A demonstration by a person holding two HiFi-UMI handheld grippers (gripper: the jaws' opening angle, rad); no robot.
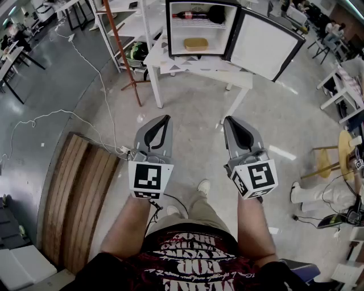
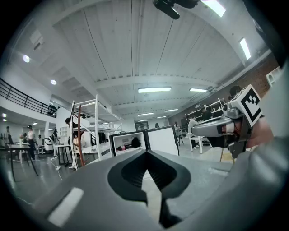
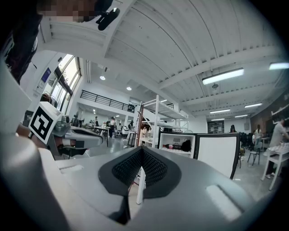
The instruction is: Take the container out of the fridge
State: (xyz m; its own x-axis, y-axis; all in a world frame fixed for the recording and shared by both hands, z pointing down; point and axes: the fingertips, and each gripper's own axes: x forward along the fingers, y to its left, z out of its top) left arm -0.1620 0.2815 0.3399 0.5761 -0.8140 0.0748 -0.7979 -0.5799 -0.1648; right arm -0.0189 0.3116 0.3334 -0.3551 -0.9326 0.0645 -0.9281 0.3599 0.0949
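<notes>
Container retrieval has not begun: the tan container (image 1: 196,44) lies alone on the lower shelf of the small fridge (image 1: 169,28). The fridge door (image 1: 264,45) stands wide open to the right, and the unit sits on a white table (image 1: 199,73) well ahead of the person. On the upper shelf a bottle (image 1: 190,15) lies on its side with a dark object (image 1: 216,14) just beside it; what the container itself holds I cannot tell. The left gripper (image 1: 165,119) and right gripper (image 1: 230,120) are held level over the floor, far from the fridge, each clenched with nothing between its jaws. The step in hand looks like the approach. It calls for walking up and parting one gripper's jaws before reaching the shelf. The gripper should then enter low and level under the upper shelf and take the container by its sides, so it slides out without tipping or catching the door.
</notes>
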